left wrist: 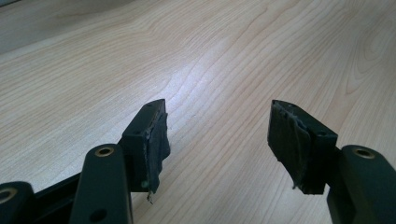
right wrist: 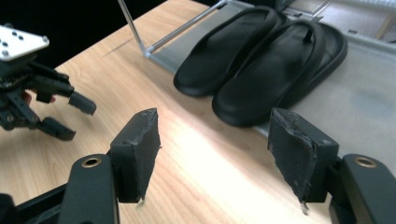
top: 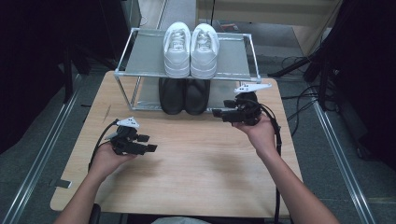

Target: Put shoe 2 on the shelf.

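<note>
Black slippers (top: 184, 95): two, lower shelf of rack (top: 236, 71), heels hidden under upper shelf; toes jut toward bench (top: 196, 163). White sneakers (top: 190, 49): two, upper shelf. Right gripper (top: 218, 113) near slippers, fingers wide apart, holding nothing. Left gripper (top: 147, 143) low over bare bench, fingers wide apart, holding nothing.

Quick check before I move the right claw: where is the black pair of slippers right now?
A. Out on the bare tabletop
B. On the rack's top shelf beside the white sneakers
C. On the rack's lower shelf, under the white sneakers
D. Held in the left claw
C: the black slippers sit on the lower shelf of the rack, directly beneath the white sneakers.
</note>
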A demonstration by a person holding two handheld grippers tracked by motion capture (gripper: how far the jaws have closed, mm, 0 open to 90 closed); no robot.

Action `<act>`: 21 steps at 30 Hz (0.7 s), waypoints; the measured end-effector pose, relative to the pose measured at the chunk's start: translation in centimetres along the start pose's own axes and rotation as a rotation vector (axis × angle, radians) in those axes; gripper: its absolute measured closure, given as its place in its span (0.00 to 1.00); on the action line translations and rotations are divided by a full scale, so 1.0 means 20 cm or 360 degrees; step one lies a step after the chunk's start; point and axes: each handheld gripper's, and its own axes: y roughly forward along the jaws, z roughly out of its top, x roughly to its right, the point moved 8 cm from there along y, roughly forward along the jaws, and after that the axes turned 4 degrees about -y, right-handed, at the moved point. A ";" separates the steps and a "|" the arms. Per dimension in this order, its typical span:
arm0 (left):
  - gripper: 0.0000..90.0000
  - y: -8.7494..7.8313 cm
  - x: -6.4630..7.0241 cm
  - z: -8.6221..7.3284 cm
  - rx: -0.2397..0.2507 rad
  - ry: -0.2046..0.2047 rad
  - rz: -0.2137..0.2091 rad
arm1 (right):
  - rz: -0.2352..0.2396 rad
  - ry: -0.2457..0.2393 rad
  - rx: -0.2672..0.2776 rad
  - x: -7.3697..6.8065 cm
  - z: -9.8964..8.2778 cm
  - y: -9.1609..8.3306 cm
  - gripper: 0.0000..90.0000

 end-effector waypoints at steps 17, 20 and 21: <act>0.42 0.02 0.01 -0.01 -0.0026 0.0001 -0.0011 | 0.0007 0.0051 -0.0016 -0.01 -0.27 0.00 0.39; 0.42 0.02 0.02 -0.01 -0.0035 0.0004 -0.0008 | 0.0010 0.0052 -0.0019 -0.01 -0.32 0.00 0.39; 0.42 0.02 0.02 -0.01 -0.0038 0.0007 -0.0007 | 0.0009 0.0054 -0.0021 -0.01 -0.33 0.00 0.39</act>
